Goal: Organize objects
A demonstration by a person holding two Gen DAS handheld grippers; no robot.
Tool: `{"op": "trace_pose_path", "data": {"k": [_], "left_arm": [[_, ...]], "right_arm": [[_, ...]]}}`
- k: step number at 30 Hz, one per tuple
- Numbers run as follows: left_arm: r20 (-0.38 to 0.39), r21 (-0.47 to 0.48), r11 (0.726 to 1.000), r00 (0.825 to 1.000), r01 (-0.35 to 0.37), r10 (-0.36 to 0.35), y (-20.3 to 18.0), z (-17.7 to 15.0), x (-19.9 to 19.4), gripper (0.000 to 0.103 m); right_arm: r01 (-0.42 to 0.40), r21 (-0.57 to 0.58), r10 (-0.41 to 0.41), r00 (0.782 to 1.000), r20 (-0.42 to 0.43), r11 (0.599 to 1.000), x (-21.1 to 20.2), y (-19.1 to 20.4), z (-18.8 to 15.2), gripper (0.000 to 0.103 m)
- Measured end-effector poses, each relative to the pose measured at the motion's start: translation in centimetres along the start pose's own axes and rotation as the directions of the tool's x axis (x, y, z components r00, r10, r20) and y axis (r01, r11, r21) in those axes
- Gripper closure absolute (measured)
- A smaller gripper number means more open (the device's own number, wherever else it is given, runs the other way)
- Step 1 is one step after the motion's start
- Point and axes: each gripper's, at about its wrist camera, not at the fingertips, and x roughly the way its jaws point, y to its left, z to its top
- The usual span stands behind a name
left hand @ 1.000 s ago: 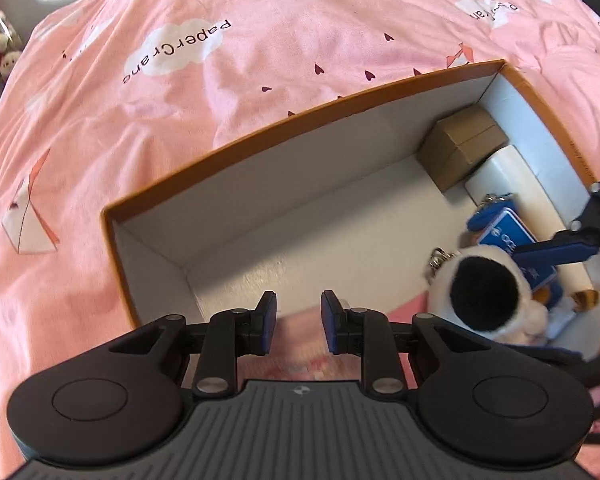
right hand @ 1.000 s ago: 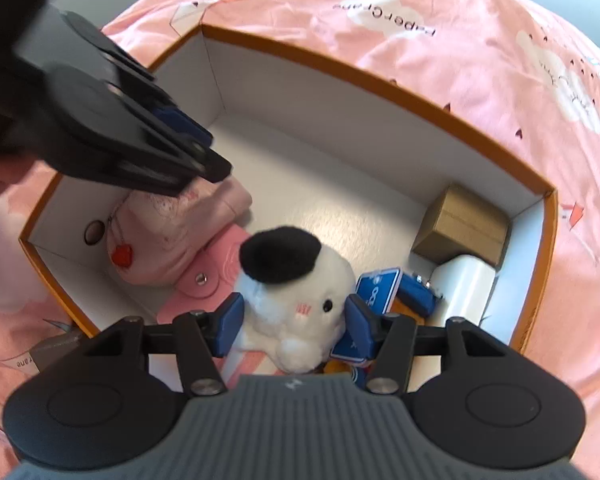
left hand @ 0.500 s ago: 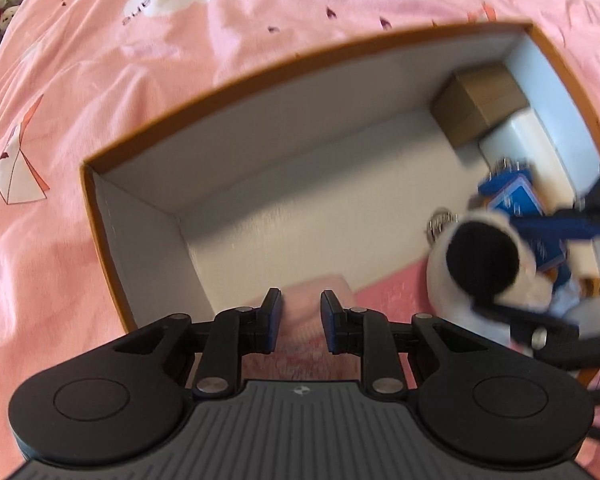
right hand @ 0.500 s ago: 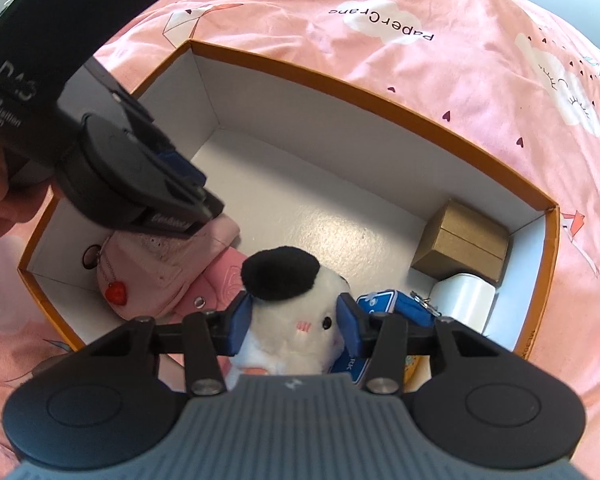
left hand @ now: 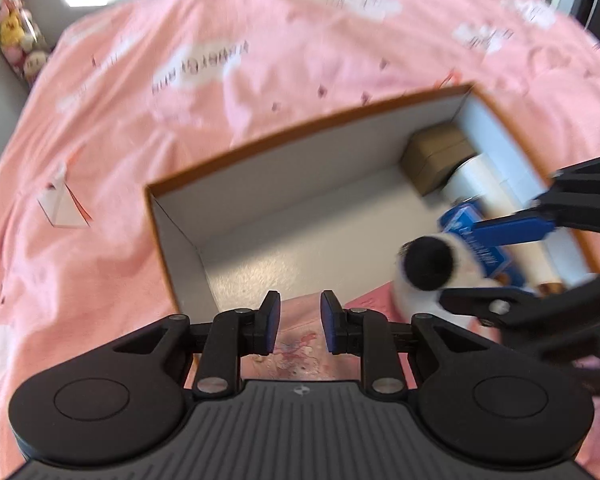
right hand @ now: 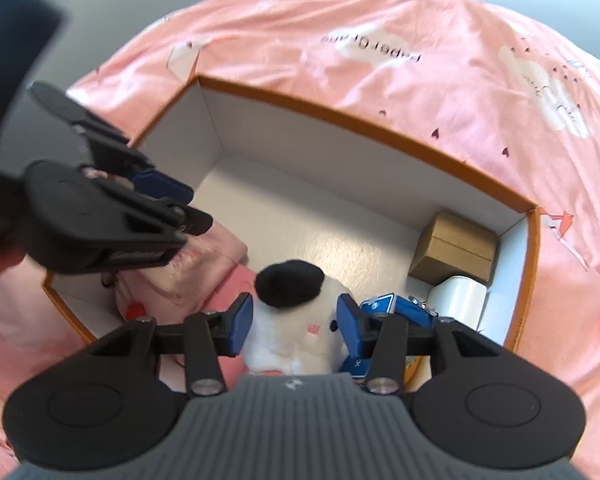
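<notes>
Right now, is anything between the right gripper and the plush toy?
Nothing visible: the right gripper has its pads on either side of the plush toy inside the orange-rimmed box. The left gripper is off to one side.

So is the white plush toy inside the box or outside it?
Inside: the white plush toy sits within the box walls, between the right gripper pads.

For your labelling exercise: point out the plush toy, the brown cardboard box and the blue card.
plush toy (right hand: pixel 296 332), right wrist view, on its white body.
brown cardboard box (right hand: pixel 456 250), right wrist view, on its front face.
blue card (left hand: pixel 466 220), left wrist view, on its printed face.
</notes>
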Motion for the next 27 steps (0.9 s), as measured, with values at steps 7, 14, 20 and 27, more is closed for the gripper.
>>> {"op": "trace_pose_path", "data": {"k": [7, 14, 20, 27], "left_arm": [[0.165, -0.008, 0.998, 0.984, 0.064, -0.062, -1.2, -3.6, -6.6, 0.074], [0.12, -0.106, 0.989, 0.989, 0.103, -0.09, -1.7, -8.2, -7.9, 0.074], [0.028, -0.083, 0.994, 0.997, 0.075, -0.072, -3.3, -12.4, -6.7, 0.074], [-0.062, -0.047, 0.999, 0.998, 0.023, -0.026, -3.6, -15.7, -4.5, 0.048]], "right_arm": [[-0.018, 0.072, 0.007, 0.988, 0.153, 0.997, -4.1, 1.3, -2.1, 0.054], [-0.117, 0.167, 0.086, 0.98, 0.181, 0.979, -7.3, 3.1, -5.8, 0.054], [-0.136, 0.2, 0.12, 0.989, 0.09, 0.97, -7.0, 5.7, -9.8, 0.054], [-0.12, 0.303, 0.152, 0.984, -0.087, 0.946, -3.7, 6.7, -13.8, 0.054]]}}
